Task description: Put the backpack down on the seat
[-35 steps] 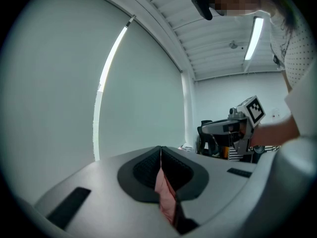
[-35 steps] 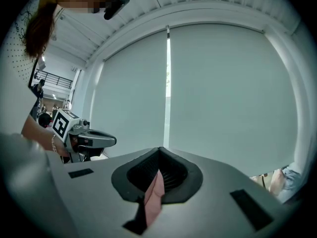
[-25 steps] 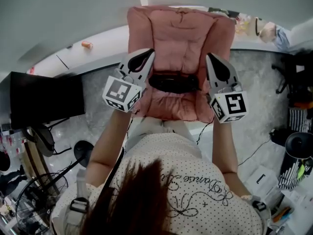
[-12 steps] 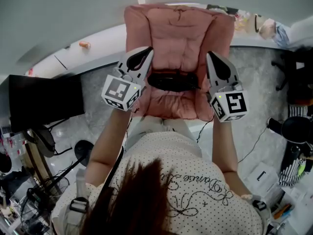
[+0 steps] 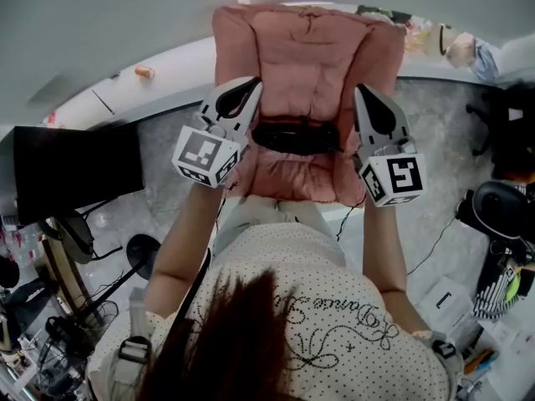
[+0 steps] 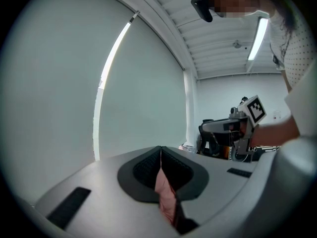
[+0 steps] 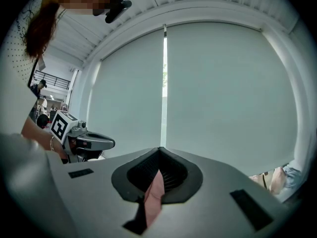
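In the head view a pink padded backpack with a black handle hangs in the air in front of the person, between the two grippers. The left gripper is shut on its left edge and the right gripper on its right edge. A strip of pink fabric is pinched between the left gripper's closed jaws in the left gripper view. The same shows in the right gripper view, with pink fabric caught in the right gripper. No seat is visible in any view.
Below the backpack lie a grey speckled floor and a white ledge along the wall, with a small orange object on it. A black monitor stands at the left, cluttered gear at the lower left, and a black chair at the right.
Both grippers and the backpack have risen very slightly. The grip on both edges has not changed.
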### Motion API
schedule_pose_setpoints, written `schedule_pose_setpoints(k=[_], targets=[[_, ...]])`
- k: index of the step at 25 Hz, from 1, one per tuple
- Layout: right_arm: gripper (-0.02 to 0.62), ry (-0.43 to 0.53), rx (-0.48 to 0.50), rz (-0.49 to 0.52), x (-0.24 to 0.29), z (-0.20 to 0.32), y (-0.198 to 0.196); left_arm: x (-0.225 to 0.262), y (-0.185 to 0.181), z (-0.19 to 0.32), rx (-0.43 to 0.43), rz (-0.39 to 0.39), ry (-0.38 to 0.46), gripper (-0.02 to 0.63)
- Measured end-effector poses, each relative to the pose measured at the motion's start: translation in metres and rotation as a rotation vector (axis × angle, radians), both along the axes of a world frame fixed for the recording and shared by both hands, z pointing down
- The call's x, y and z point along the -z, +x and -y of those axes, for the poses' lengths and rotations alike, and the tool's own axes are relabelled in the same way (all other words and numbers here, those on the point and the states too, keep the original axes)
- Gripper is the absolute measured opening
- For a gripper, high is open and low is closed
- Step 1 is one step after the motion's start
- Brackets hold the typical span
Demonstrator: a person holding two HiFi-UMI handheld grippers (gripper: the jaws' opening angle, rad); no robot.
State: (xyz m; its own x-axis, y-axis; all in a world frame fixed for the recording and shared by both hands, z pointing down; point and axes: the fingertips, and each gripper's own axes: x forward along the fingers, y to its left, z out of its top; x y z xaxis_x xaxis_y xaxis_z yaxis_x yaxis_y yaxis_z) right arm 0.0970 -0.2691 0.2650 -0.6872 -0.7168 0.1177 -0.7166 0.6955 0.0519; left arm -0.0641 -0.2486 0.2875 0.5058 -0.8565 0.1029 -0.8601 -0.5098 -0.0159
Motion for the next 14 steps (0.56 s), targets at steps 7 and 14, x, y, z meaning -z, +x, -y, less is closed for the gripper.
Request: schedule_pose_setpoints(k=[7,14], targets=[[0.009,-0.002,0.009,-0.006,-0.001,0.002,-0.005,-0.003,-0.002,0.002,0.006,-0.001,-0.004,0.006],[0.008,-0.002,0.022,-0.017,-0.001,0.006,-0.01,-0.005,-0.006,0.007,0.01,0.004,-0.011,0.006]])
